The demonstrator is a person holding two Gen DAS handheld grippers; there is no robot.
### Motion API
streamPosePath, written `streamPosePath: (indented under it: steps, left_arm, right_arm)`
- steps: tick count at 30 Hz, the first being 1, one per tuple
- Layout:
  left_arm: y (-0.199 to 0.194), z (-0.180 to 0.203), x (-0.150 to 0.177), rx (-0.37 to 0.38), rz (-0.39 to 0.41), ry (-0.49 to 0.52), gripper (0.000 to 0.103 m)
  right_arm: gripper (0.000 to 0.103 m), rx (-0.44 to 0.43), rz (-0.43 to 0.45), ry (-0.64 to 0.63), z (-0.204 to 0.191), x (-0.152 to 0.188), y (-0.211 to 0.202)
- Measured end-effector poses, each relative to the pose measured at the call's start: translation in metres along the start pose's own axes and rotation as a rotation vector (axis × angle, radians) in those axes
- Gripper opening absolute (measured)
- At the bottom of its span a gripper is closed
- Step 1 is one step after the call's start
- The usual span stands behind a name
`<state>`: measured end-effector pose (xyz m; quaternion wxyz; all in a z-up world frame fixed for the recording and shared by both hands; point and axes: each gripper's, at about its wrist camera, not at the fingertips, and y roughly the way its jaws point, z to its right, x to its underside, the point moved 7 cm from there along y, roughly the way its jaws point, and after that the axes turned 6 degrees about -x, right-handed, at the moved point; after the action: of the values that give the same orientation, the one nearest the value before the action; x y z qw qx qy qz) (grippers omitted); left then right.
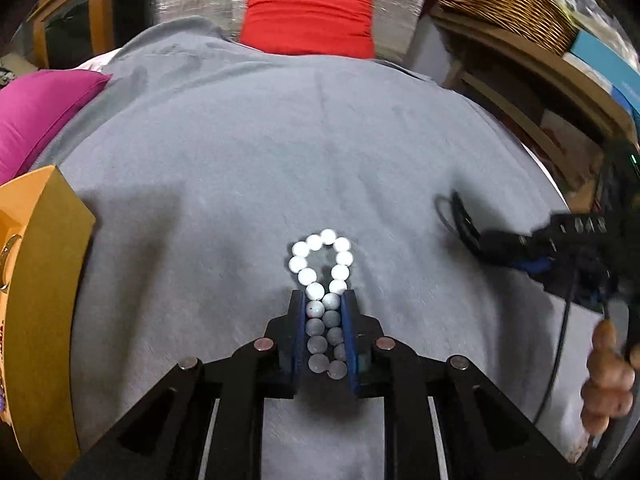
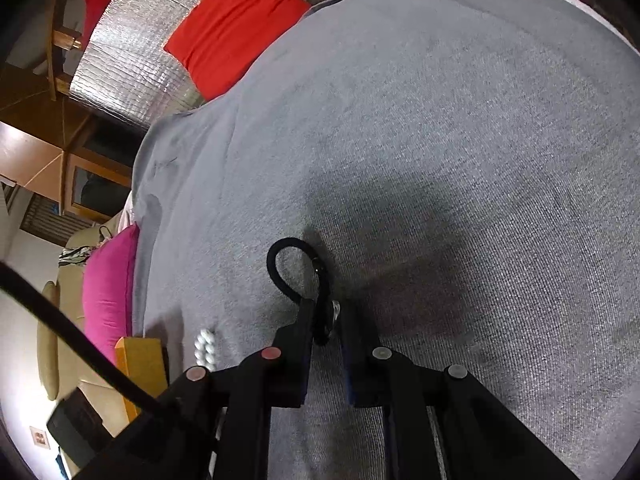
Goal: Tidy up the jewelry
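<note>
The white bead bracelet (image 1: pixel 325 300) sat pinched double in the left claw (image 1: pixel 323 300) above the grey cloth (image 1: pixel 248 168), its free loop poking out front. A jolt toward the box (image 1: pixel 44 280) could probably roll the smooth beads out. The right claw (image 2: pixel 326 312), nearly closed, gripped a black cord bracelet (image 2: pixel 296 272) on the cloth; it looked thinly caught and might slip.

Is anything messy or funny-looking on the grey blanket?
Nothing is spilled or broken. The white bead bracelet is squeezed into a long narrow loop by the left tool, and the black cord bracelet with a metal clasp is pinched the same way by the right tool. The grey blanket lies a little wrinkled.
</note>
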<state>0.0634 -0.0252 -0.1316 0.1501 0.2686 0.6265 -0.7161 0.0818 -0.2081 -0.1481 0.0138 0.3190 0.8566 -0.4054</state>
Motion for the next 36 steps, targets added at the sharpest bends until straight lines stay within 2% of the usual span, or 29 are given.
streamPosePath:
  steps: [4,6,8,9,11,13,15,21,23,24,25,28,30,32,36]
  left_arm:
    - [-0.001,0.003,0.006,0.012,-0.014,0.018,0.019]
    - [-0.001,0.003,0.005,0.031,-0.024,0.013,0.028]
    - [-0.002,0.003,0.004,0.057,-0.030,0.007,0.054]
    - [-0.002,0.004,0.004,0.066,-0.027,0.006,0.056]
    - [-0.004,0.006,0.004,0.063,-0.026,0.014,0.057]
    - [-0.004,0.006,0.003,0.065,-0.025,0.013,0.057]
    - [-0.006,0.006,0.005,0.069,-0.023,0.003,0.057]
    - [-0.004,0.005,0.002,0.077,-0.018,0.016,0.057]
    - [-0.002,0.007,0.002,0.073,-0.012,0.027,0.057]
    - [-0.003,0.007,0.002,0.074,-0.011,0.028,0.057]
    - [-0.003,0.007,0.002,0.074,-0.007,0.027,0.056]
    - [-0.004,0.006,0.001,0.071,0.004,0.024,0.029]
    - [-0.005,0.005,-0.001,0.063,0.019,0.023,0.024]
    - [-0.009,0.004,-0.002,0.056,0.031,0.027,0.012]
    - [-0.013,0.004,-0.004,0.066,0.045,0.025,0.011]
  right_arm:
    - [0.018,-0.004,-0.005,-0.001,0.003,0.000,-0.007]
    - [0.018,-0.011,-0.016,0.019,0.007,0.000,-0.009]
    - [0.018,-0.020,-0.021,0.048,0.010,-0.002,-0.010]
    - [0.018,-0.028,-0.028,0.066,0.012,-0.002,-0.011]
    - [0.021,-0.041,-0.033,0.079,0.012,-0.003,-0.011]
    - [0.033,-0.050,-0.031,0.085,0.011,-0.002,-0.012]
    - [0.039,-0.064,-0.026,0.079,0.008,-0.002,-0.012]
    - [0.039,-0.046,0.007,0.058,0.002,-0.002,-0.005]
    - [0.033,-0.036,0.018,0.034,-0.002,-0.003,-0.003]
    - [0.022,-0.029,0.019,0.015,-0.005,-0.002,-0.002]
    - [0.016,-0.025,0.013,0.001,-0.007,0.000,0.001]
    - [0.013,-0.014,0.021,-0.032,-0.016,0.003,0.003]
    - [0.012,-0.012,0.037,-0.059,-0.020,0.001,0.000]
    - [0.012,-0.019,0.053,-0.071,-0.024,0.000,-0.005]
    - [0.012,-0.042,0.065,-0.073,-0.027,-0.002,-0.012]
